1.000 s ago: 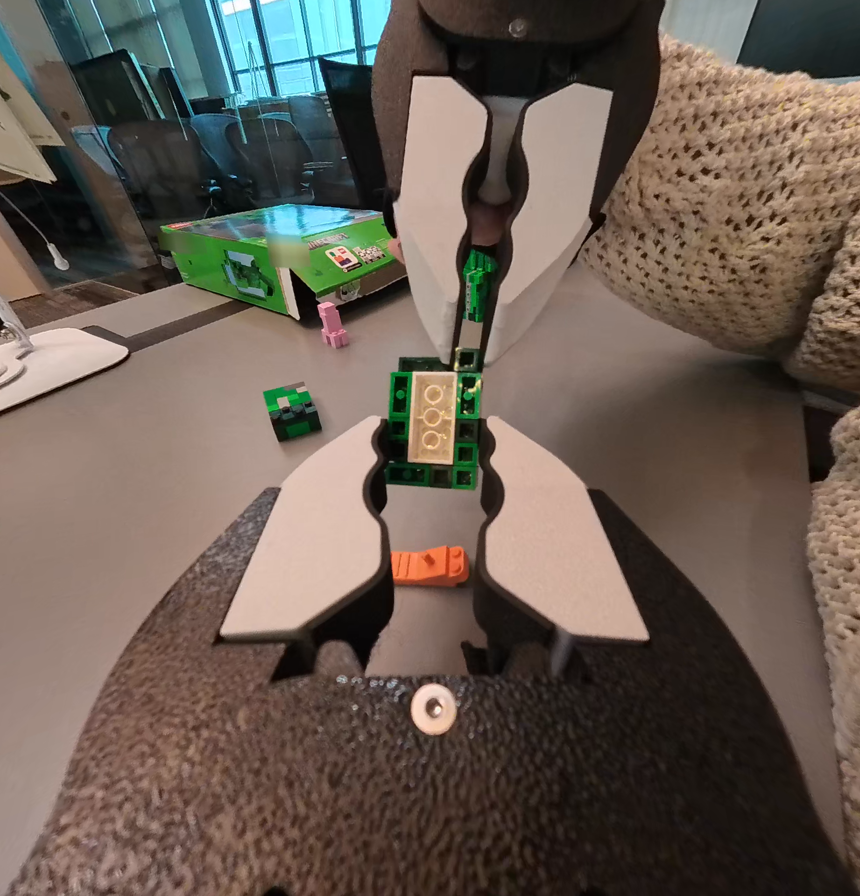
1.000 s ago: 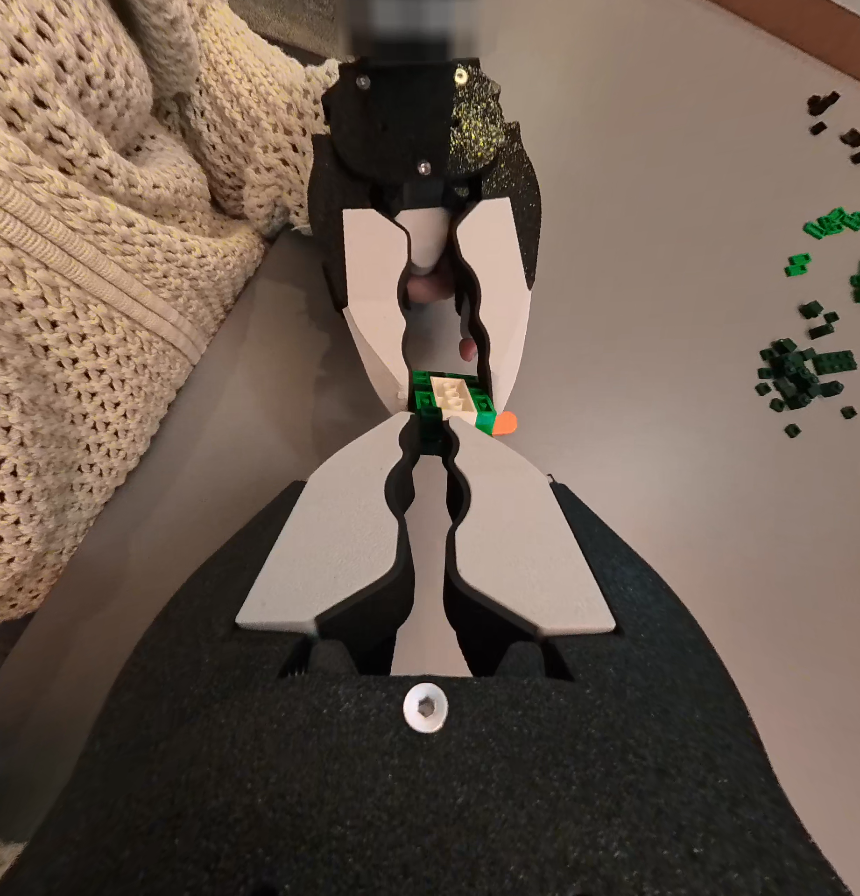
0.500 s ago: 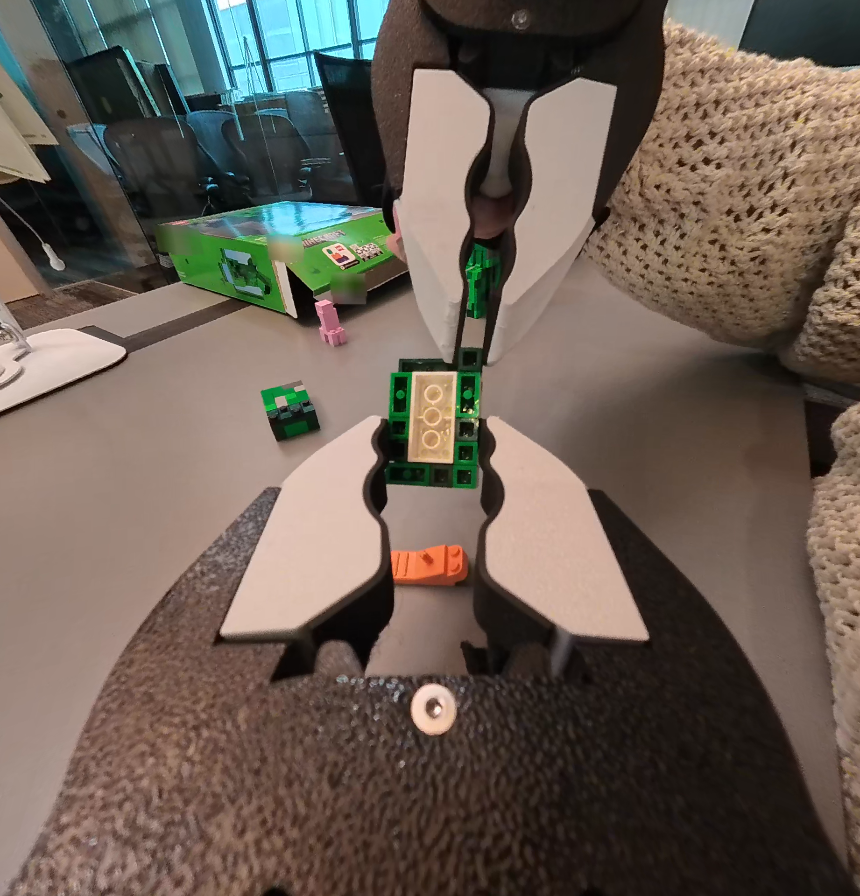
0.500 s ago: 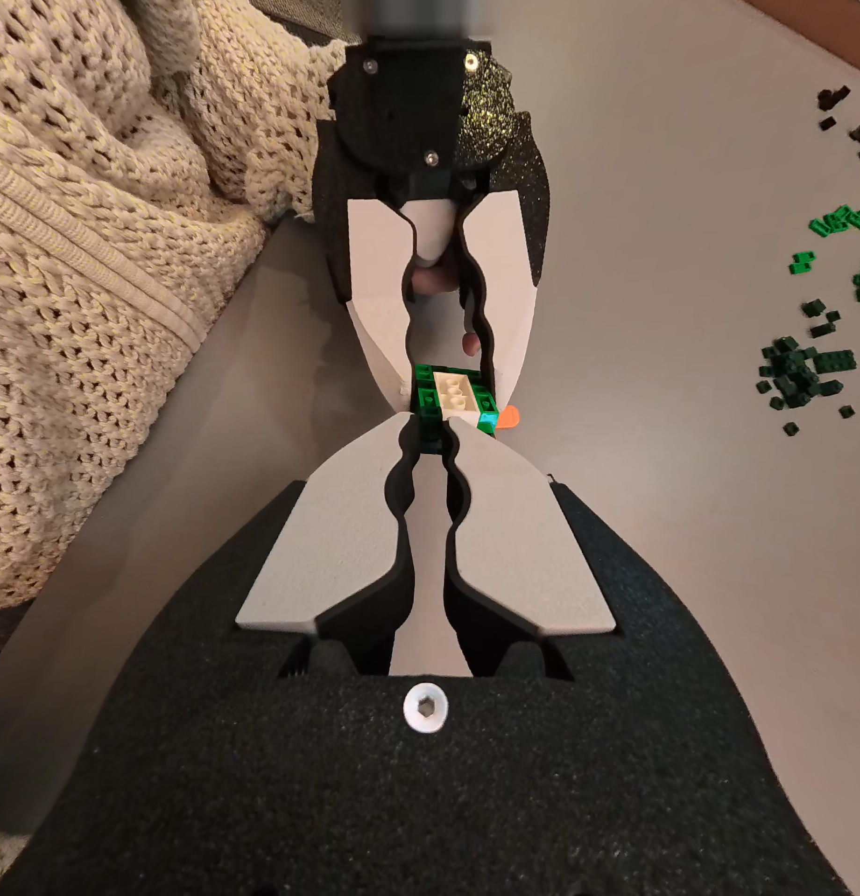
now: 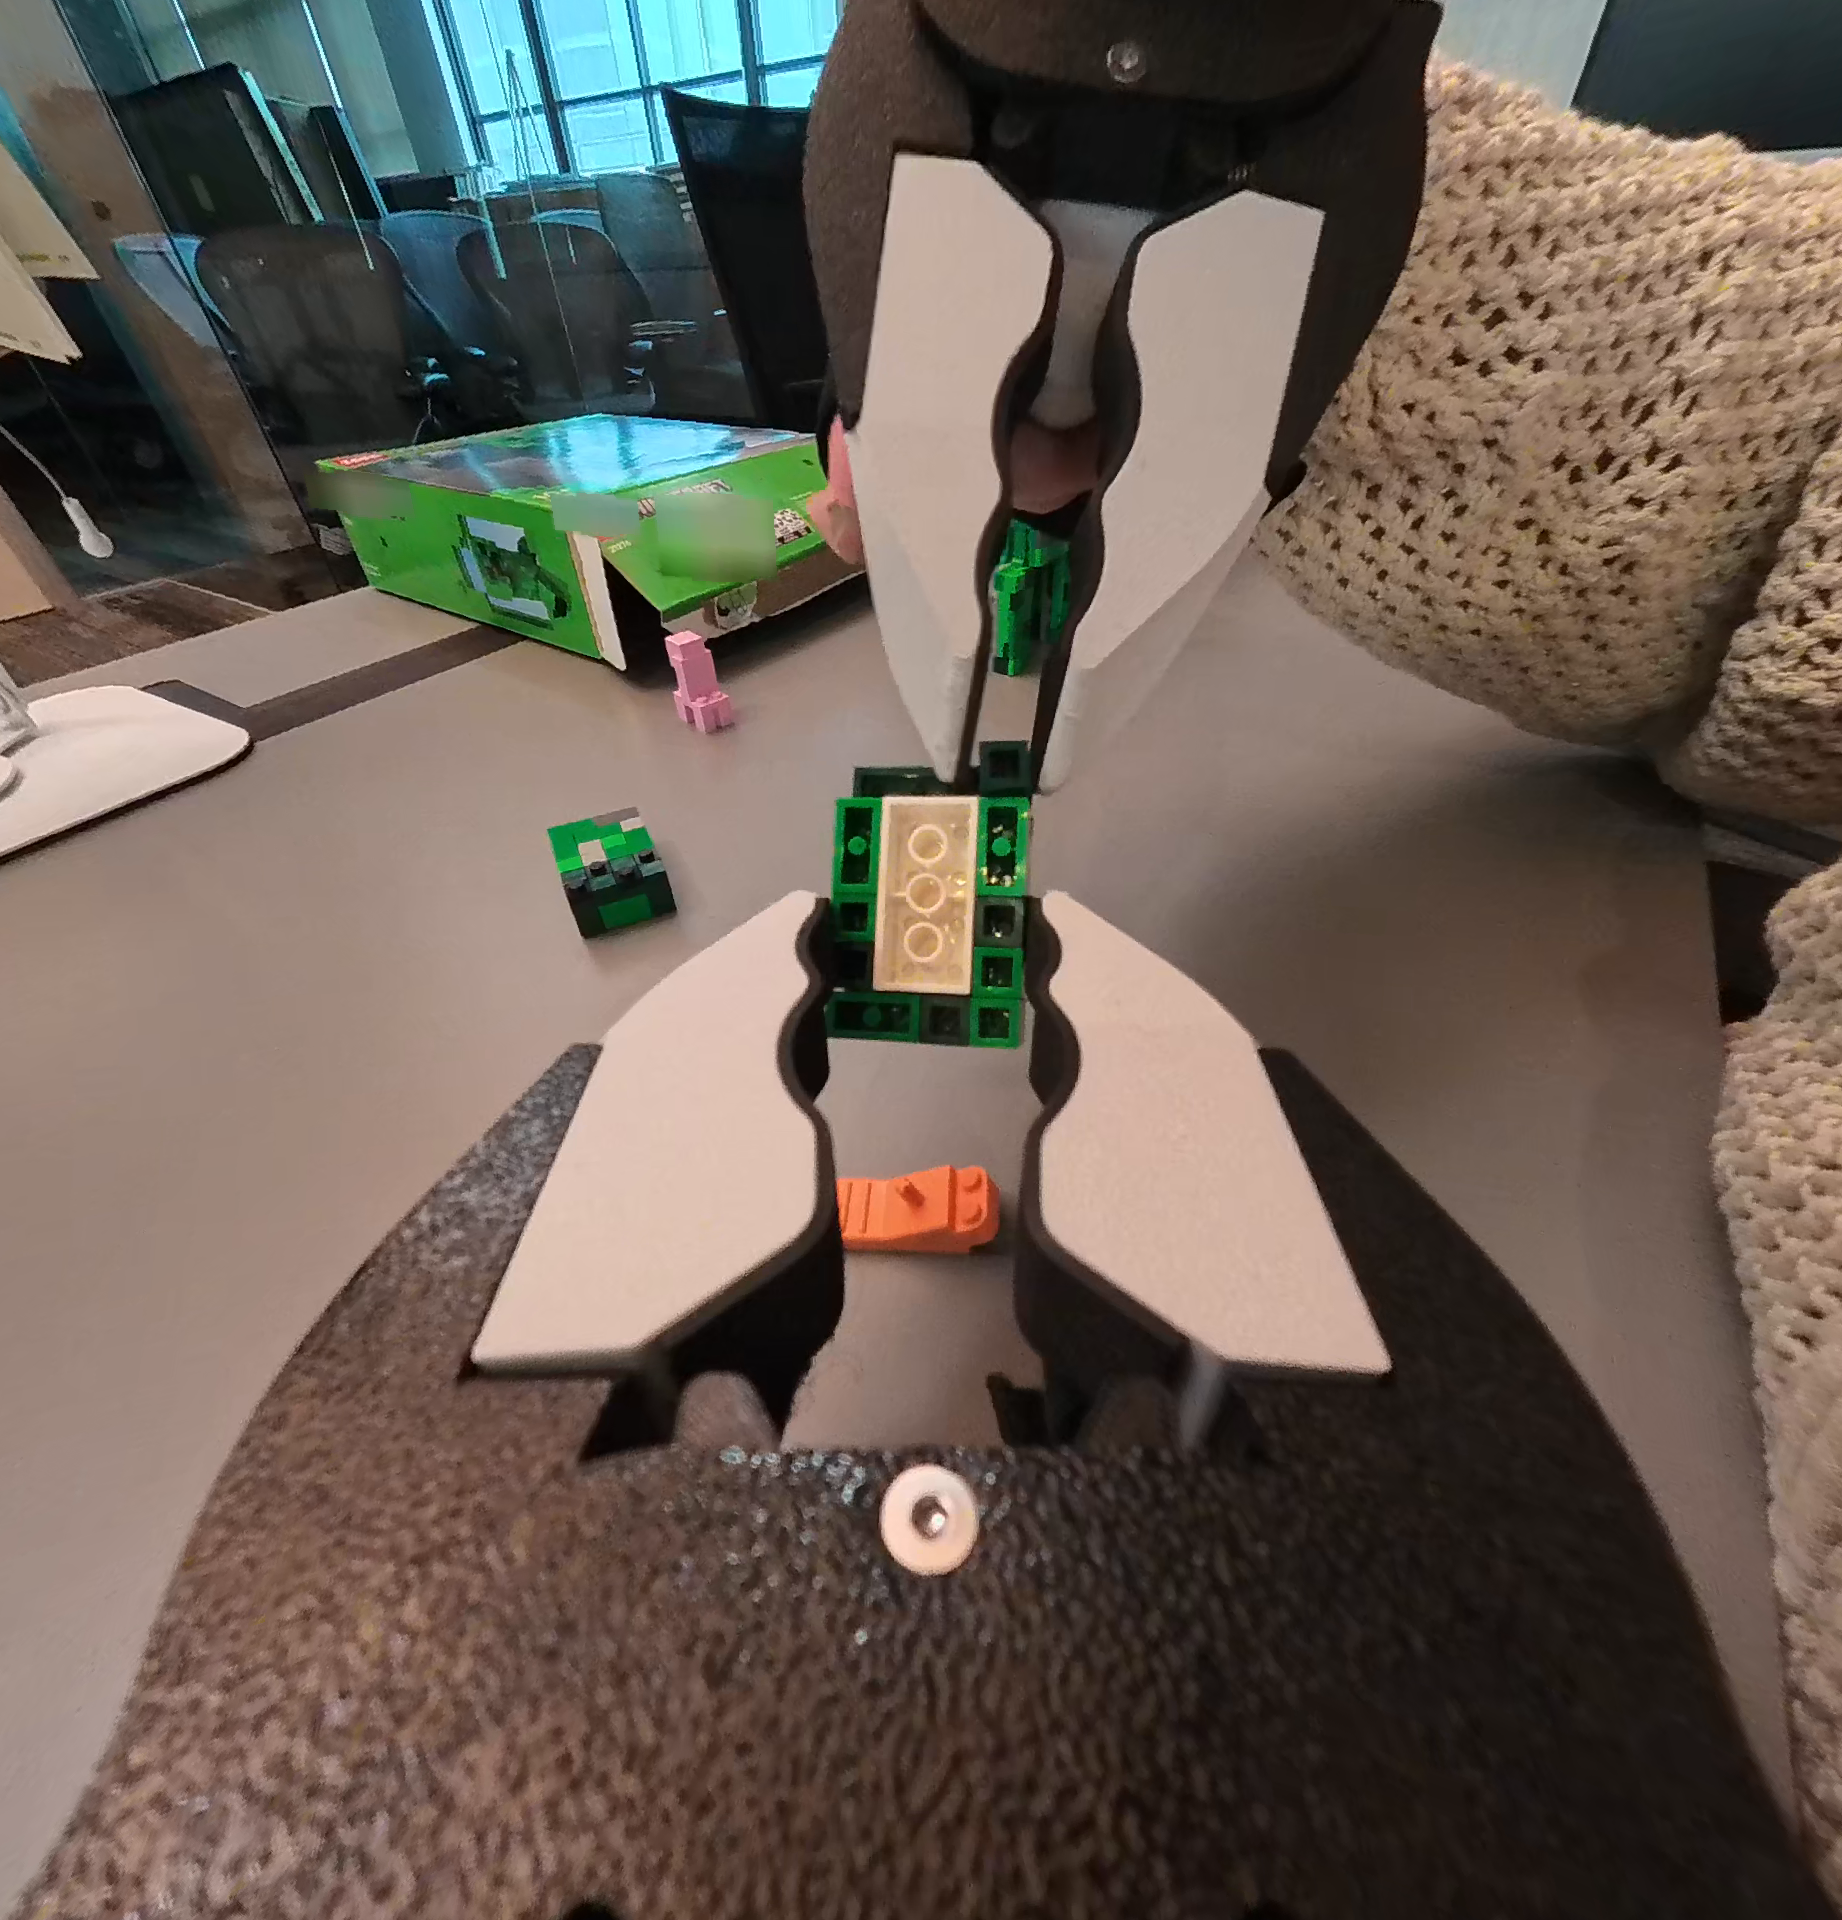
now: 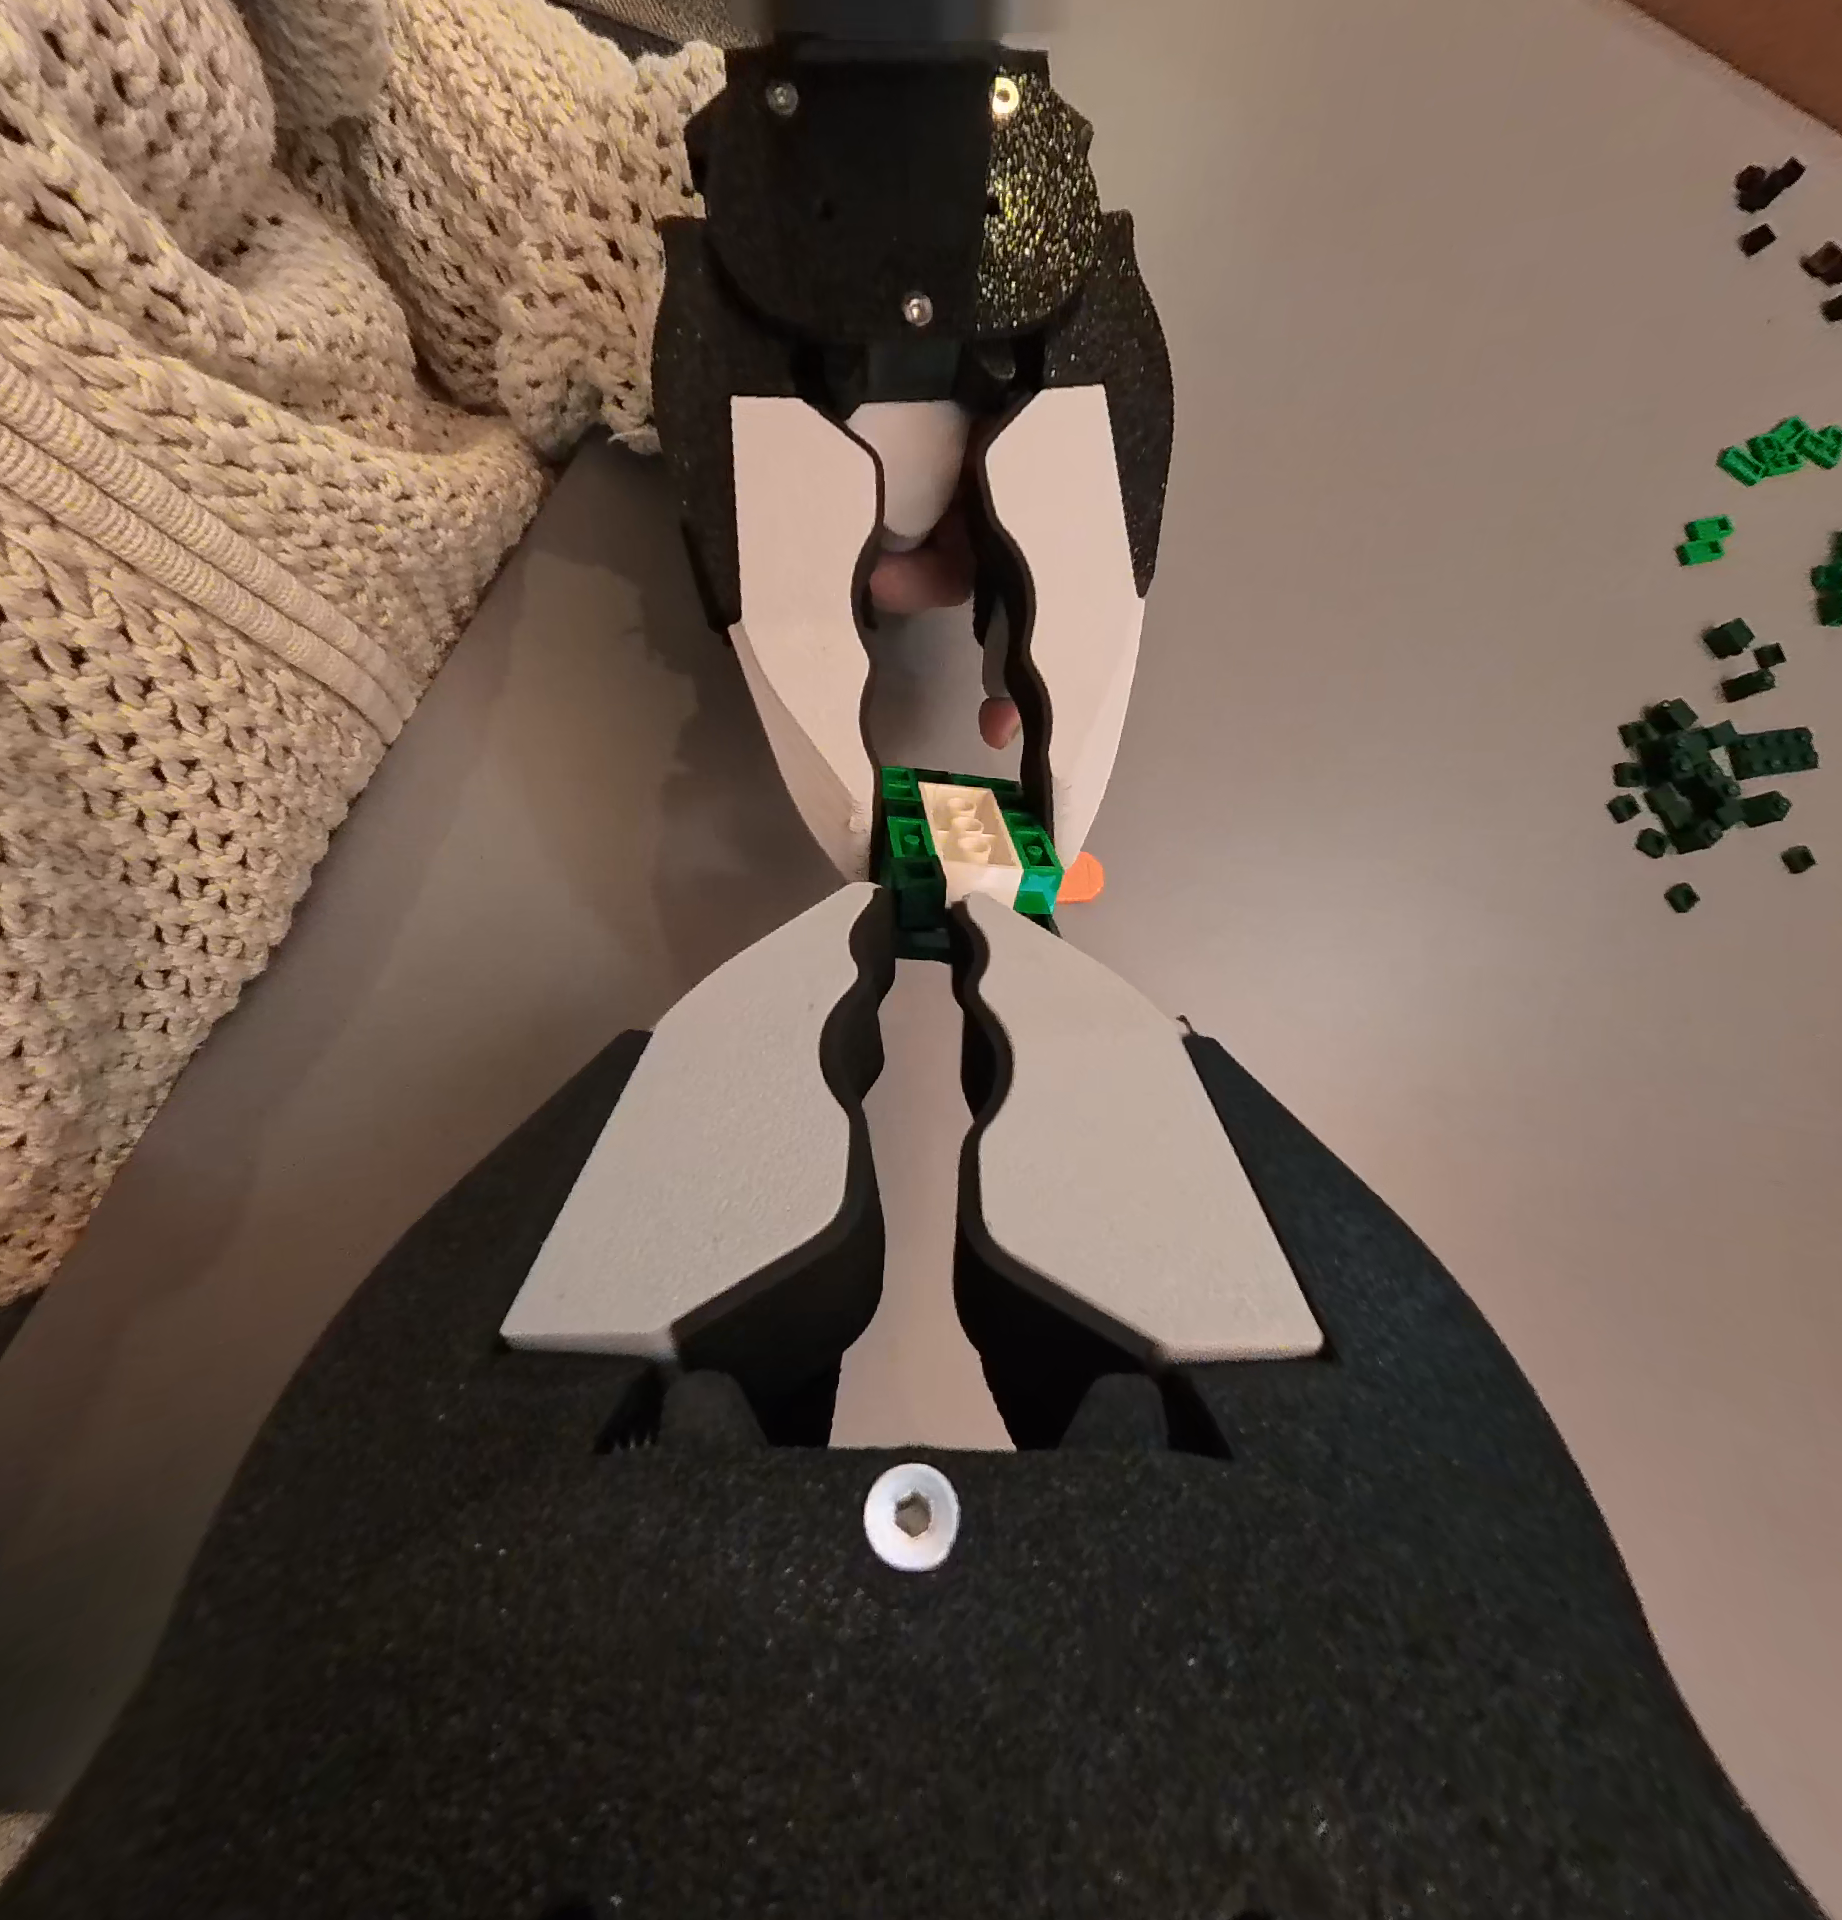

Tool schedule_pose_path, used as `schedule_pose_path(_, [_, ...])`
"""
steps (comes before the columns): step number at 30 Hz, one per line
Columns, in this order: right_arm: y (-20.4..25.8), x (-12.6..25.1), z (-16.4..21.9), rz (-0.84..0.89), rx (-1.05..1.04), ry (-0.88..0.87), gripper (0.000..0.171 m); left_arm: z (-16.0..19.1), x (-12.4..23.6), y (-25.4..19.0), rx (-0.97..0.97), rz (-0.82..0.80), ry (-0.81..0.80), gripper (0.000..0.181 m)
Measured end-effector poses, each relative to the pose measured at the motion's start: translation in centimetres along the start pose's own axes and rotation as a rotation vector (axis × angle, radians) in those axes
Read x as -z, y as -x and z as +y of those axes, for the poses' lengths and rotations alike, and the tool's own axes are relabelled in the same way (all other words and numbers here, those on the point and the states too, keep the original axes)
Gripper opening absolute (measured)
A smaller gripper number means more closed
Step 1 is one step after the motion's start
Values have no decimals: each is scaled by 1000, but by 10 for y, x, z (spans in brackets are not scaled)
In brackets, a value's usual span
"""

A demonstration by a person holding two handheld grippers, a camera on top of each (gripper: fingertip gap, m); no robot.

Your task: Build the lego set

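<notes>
A green block build (image 5: 927, 1013) with a white brick (image 5: 925, 899) on top sits on the grey table. My left gripper (image 5: 927, 914) is shut on it, one finger on each side. My right gripper (image 5: 1005, 774) comes in from the far side, pointing down, and pinches a small dark green brick (image 5: 1005, 764) at the build's far edge. In the right wrist view my right gripper (image 6: 915, 909) is narrowly shut on the dark green piece (image 6: 922, 930), with the build (image 6: 901, 842) and the left gripper (image 6: 964, 826) just beyond.
An orange brick separator (image 5: 917, 1210) lies under my left gripper. A small green-black cube (image 5: 610, 873), a pink figure (image 5: 699, 696), a green figure (image 5: 1026, 603) and a green box (image 5: 574, 520) stand behind. Loose dark green pieces (image 6: 1706, 779) and bright green pieces (image 6: 1779, 452) lie to the right. Knitted sleeves (image 5: 1571, 416) flank the grippers. The tips of both grippers are at nearly the same place.
Hardly anything has moved. Both grippers keep their holds, and the right gripper has only shifted slightly at the build's far edge.
</notes>
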State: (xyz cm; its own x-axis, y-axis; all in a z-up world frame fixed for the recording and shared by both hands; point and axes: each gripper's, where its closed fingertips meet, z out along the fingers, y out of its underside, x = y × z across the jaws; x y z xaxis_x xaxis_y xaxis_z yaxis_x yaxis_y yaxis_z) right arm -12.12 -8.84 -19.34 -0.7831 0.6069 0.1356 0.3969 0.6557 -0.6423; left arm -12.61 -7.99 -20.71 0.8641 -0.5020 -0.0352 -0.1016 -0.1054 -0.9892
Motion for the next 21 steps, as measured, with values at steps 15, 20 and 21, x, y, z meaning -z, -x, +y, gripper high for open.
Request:
schedule_pose_path(15, [-5,8,-3,79,2,-11,21,0,0,3,20,-15,4,36])
schedule_pose_path(20, [-9,23,-8,222,-79,-153,45,0,0,5,30,-27,6,36])
schedule_pose_path(21, [-9,27,-10,267,-64,-191,47,1,0,5,32,-21,9,36])
